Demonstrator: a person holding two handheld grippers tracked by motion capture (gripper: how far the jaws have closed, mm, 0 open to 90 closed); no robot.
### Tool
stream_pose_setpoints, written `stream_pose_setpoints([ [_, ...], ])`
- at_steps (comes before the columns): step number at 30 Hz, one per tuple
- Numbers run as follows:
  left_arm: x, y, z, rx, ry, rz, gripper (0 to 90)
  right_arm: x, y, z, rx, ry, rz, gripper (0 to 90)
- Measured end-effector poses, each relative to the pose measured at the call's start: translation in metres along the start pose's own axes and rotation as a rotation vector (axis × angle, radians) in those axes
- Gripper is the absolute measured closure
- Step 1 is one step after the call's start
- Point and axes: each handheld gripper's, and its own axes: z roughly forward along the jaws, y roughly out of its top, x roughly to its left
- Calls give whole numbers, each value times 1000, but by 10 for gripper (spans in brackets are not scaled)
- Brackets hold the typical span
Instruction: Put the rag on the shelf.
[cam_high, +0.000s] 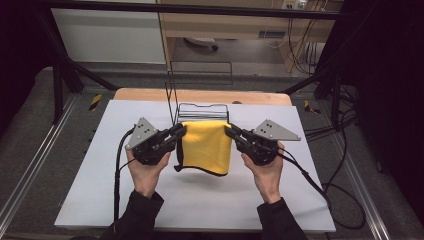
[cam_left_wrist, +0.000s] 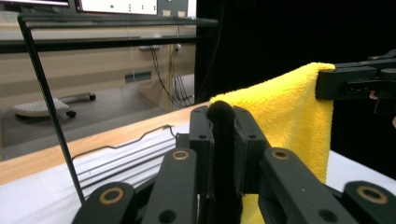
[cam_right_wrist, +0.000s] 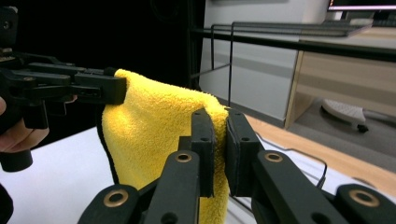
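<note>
A yellow cloth (cam_high: 206, 146) with a dark hem hangs folded between the two grippers, lifted above the white table. My left gripper (cam_high: 181, 130) is shut on its left top corner, and my right gripper (cam_high: 230, 131) is shut on its right top corner. Seen along the left gripper (cam_left_wrist: 221, 116), the dark hem is pinched between the jaws and the yellow cloth (cam_left_wrist: 285, 116) stretches toward the other gripper at the right. In the right gripper view the right gripper (cam_right_wrist: 219, 122) pinches the yellow cloth (cam_right_wrist: 154, 126), and the other gripper holds its far corner at the left.
A black wire rack (cam_high: 200, 92) stands just behind the cloth at the table's far middle. The white mat (cam_high: 200, 200) covers the table, with a wooden edge (cam_high: 200, 95) behind it. Black frame bars and cables run along both sides.
</note>
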Motion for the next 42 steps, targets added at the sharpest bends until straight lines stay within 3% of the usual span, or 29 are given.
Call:
stream_pose_setpoints([
  [14, 1, 28, -5, -81, 6, 9, 796, 5, 27, -3, -108, -31, -42, 838],
  [31, 4, 64, -8, -183, 17, 18, 797, 8, 56, -2, -218, -58, -52, 839],
  [42, 6, 87, -8, -234, 26, 30, 797, 10, 82, 0, -262, -78, -88, 840],
])
